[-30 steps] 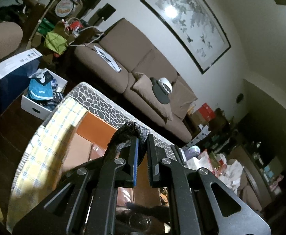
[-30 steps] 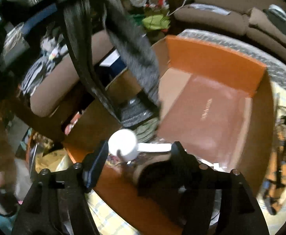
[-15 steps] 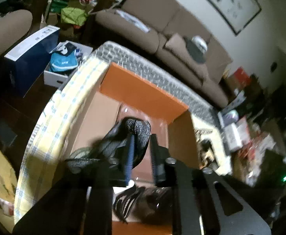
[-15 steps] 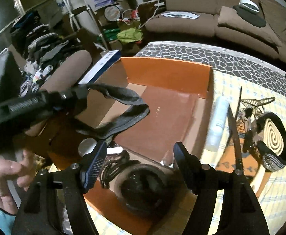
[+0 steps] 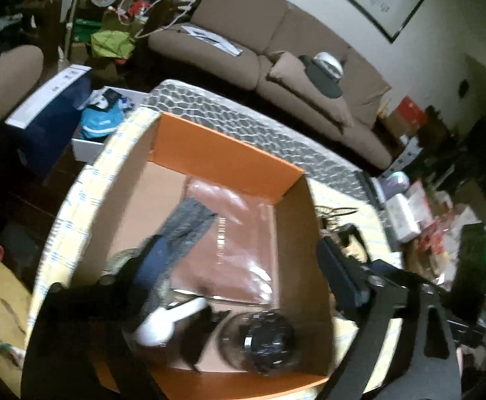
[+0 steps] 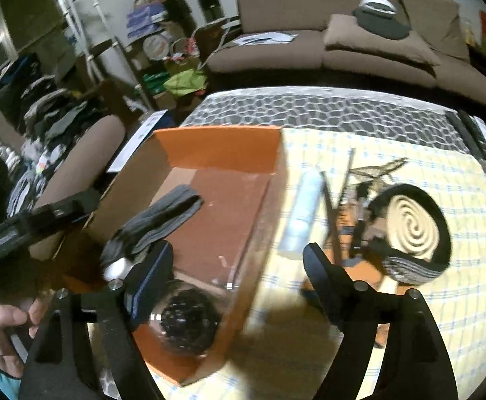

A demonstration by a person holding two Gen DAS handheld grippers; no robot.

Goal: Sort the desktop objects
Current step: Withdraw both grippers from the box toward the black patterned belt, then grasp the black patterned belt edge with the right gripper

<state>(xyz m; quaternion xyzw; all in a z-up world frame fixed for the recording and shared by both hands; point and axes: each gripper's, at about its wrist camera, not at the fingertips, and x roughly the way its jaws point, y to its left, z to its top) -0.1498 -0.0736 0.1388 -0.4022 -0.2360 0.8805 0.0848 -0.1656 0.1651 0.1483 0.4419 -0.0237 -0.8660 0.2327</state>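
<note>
Left gripper [image 5: 239, 266] over the orange box [image 6: 223, 146] – jaws opening, wide apart, nothing between the pads. Grey sock [image 6: 163, 216] lies loose on the box floor, clear of both grippers.

Also in the box: brown pouch [image 5: 239, 233] flat on the bottom, a white piece [image 5: 169, 320] near the front wall, and a dark round jar [image 6: 186, 323] in the front corner.

Right gripper [image 6: 236, 260] sits across the box's right wall – jaws opening, empty.

Still out on the checked cloth [image 6: 409, 316] right of the box: pale tube [image 6: 303, 213] just beside the wall, thin dark sticks [image 6: 339, 193], spiral coil in its black holder [image 6: 413, 226].

Judging by that – box part filled, right-hand cluster not yet sorted. Tube looks the nearest pick for the right gripper.
</note>
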